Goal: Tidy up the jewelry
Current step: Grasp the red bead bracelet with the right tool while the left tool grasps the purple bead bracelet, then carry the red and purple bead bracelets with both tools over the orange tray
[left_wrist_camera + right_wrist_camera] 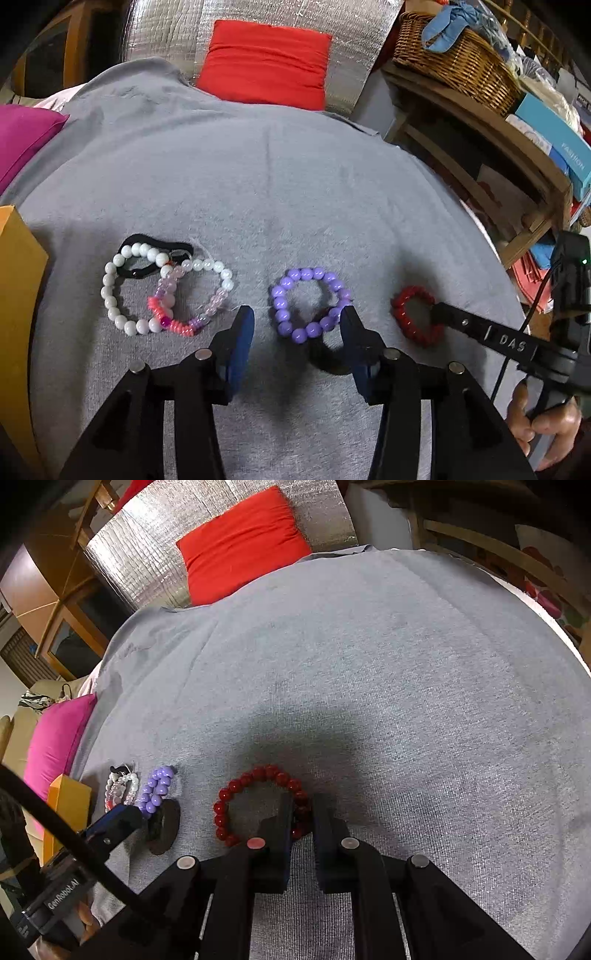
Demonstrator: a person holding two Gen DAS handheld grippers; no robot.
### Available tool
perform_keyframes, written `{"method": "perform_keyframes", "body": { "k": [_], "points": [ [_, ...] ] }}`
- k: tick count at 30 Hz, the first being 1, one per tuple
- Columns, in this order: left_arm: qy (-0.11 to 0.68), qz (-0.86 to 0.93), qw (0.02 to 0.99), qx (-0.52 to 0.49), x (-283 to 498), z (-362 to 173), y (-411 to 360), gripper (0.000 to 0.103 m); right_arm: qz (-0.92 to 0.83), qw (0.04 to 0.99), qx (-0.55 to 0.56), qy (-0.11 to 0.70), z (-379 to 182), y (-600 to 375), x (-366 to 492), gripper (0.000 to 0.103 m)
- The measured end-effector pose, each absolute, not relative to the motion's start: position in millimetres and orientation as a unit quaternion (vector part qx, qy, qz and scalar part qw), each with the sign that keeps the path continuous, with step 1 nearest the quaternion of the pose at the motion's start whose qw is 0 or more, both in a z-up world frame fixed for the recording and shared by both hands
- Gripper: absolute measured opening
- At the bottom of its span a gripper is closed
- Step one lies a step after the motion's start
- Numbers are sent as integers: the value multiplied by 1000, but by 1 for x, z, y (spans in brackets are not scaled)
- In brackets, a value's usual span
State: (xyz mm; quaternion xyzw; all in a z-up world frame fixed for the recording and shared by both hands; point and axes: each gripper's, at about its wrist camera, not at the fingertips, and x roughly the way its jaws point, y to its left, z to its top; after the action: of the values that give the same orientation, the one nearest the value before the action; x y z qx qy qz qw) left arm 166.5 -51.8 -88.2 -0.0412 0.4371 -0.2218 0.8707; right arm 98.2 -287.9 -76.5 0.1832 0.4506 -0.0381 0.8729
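Beyond red bracelet (258,801), bare grey cloth (388,672), right gripper (301,808) pinching it.

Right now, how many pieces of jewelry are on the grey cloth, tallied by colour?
White bead bracelet: 1
Clear and pale pink bead bracelet: 1
Coral pink bead bracelet: 1
Purple bead bracelet: 1
Red bead bracelet: 1
Black bands: 2, one under the white bracelet, one under the purple
Total: 7
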Motion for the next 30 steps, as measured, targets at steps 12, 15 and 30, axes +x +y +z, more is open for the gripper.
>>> {"method": "perform_keyframes", "body": {
  "k": [12, 15, 30],
  "points": [
    [446, -217, 867, -52, 178, -102, -70, 53, -35, 873, 183, 450, -78, -289, 92, 11],
    [439, -224, 869, -55, 177, -104, -75, 49, -32, 874, 181, 450, -78, -289, 90, 11],
    [394, -260, 879, -72, 165, -77, -57, 18, -14, 889, 183, 419, -62, -293, 77, 11]
  ]
}}
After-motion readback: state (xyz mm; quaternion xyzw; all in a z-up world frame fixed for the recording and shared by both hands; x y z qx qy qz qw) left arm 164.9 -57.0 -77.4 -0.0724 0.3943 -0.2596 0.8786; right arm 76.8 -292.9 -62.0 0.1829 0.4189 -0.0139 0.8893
